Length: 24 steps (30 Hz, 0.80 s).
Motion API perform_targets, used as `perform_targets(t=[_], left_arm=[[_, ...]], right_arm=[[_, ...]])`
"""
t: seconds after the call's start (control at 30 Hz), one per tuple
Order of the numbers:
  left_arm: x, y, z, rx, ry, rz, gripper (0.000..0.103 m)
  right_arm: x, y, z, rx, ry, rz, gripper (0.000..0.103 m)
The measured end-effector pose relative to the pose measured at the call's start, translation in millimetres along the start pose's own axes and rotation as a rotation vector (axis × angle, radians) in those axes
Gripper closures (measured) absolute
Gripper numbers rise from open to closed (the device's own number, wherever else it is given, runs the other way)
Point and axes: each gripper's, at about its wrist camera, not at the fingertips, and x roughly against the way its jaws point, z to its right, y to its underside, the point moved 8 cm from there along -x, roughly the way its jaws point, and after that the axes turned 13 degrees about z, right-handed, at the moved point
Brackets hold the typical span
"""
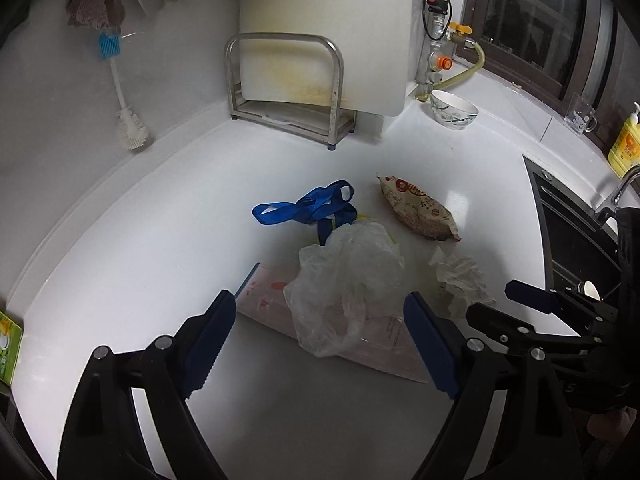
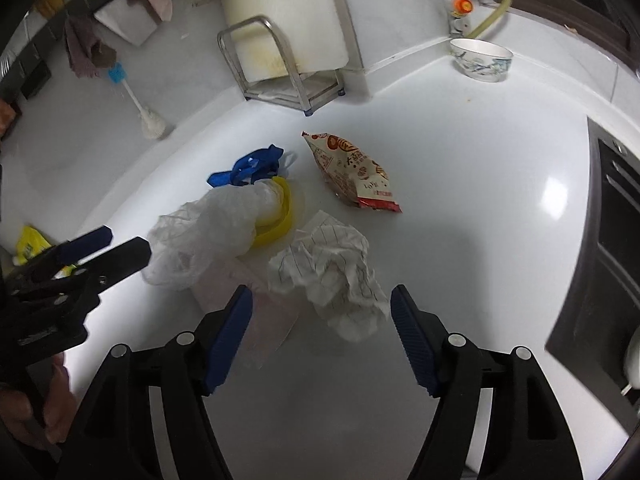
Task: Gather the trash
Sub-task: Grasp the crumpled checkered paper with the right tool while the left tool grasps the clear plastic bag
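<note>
Mid-frame on counter [image 1: 120, 280]: trash pile. Clear bag [image 1: 344, 288] flimsy, slippery, pinch bunched middle. Crumpled paper [image 2: 332, 272] lower centre, light, springy, grab whole wad. Snack wrapper [image 2: 352, 172] behind it. Left gripper [image 1: 320, 340] wide open over bag, empty; right gripper [image 2: 322, 336] wide open, empty, nearly astride paper.

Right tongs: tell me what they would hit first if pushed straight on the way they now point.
Most likely the crumpled paper: it lies between and just beyond the open right tongs, nothing held. Depth is unclear; the pink sheet by the left pad could touch first.
</note>
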Motion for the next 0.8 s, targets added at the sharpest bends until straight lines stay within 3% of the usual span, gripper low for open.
perform_targets(t=[0.4, 0.43, 0.5, 0.8], left_arm=[[-14.9, 0.1, -4.4, 0.01, 0.026, -0.012, 0.018], [-16.2, 0.8, -3.8, 0.009, 0.029, -0.014, 0.018], [-18.7, 1.9, -2.9, 0.01, 0.032, -0.018, 0.018], [-27.9, 2.2, 3.3, -0.004, 0.037, -0.016, 0.015]], right_arm=[[-35.3, -4.9, -6.9, 0.075, 0.054, -0.003, 0.035], [-36.0, -5.4, -7.8, 0.08, 0.053, 0.001, 0.037], [-37.3, -5.5, -9.5, 0.087, 0.045, -0.003, 0.056], [-20.8, -11.7, 5.9, 0.012, 0.042, 0.041, 0.061]])
